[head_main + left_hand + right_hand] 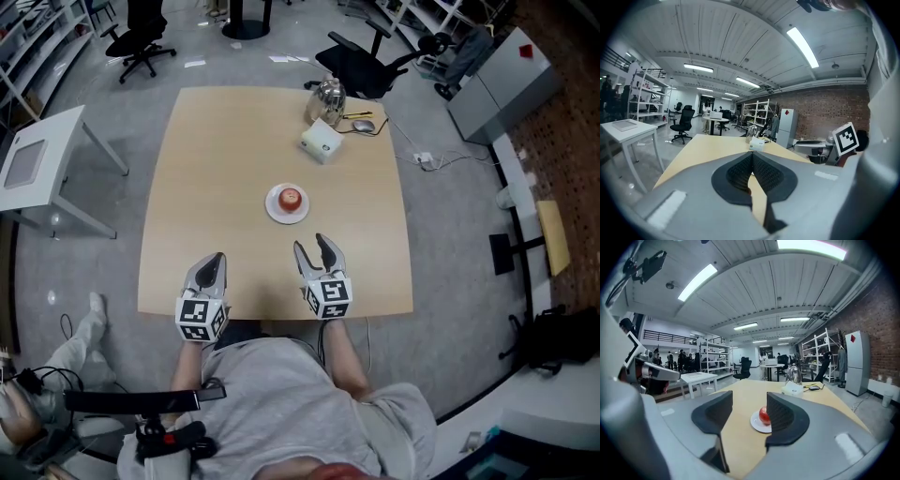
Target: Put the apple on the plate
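A red apple (291,198) rests on a small white plate (277,212) in the middle of the wooden table (206,169). The right gripper view shows the same apple (763,415) on its plate (756,424) ahead of the jaws. My right gripper (312,249) hovers near the table's front edge, well short of the plate, open with nothing between its fingers. My left gripper (213,265) sits beside it to the left, jaws together and empty; its pads (761,171) meet at the tips in its own view.
A white box (321,141), a glass kettle (327,97), a mouse and a pen (362,120) lie at the table's far right. Office chairs (367,64) stand beyond. A white side table (37,159) is left; a cable (450,161) runs on the floor, right.
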### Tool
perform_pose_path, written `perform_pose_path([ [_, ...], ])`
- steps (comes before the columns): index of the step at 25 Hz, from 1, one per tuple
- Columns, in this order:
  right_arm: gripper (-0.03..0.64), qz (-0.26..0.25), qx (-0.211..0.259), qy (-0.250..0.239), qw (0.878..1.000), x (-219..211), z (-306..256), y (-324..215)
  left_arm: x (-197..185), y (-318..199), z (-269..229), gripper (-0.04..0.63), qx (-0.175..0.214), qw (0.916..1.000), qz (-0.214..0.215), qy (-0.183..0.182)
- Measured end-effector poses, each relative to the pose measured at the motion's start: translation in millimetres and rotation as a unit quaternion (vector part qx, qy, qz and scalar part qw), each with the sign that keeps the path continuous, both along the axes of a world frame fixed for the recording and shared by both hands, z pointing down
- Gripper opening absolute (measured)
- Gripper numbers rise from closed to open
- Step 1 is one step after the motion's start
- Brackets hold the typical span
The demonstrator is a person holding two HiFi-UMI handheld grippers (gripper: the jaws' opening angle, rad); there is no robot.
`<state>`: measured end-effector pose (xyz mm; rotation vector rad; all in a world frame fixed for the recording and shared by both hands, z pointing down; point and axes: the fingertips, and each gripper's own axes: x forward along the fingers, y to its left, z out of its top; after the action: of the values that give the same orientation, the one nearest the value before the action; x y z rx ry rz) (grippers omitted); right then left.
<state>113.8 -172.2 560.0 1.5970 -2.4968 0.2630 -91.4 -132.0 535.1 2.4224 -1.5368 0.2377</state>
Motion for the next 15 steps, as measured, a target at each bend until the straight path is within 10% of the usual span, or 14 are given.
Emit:
perform_pose_path([
  [15, 0.110, -0.003, 0.028, -0.009, 1.000, -1, -17, 59, 5, 36, -16, 0.020, 0.020, 0.9998, -0.006, 0.002],
])
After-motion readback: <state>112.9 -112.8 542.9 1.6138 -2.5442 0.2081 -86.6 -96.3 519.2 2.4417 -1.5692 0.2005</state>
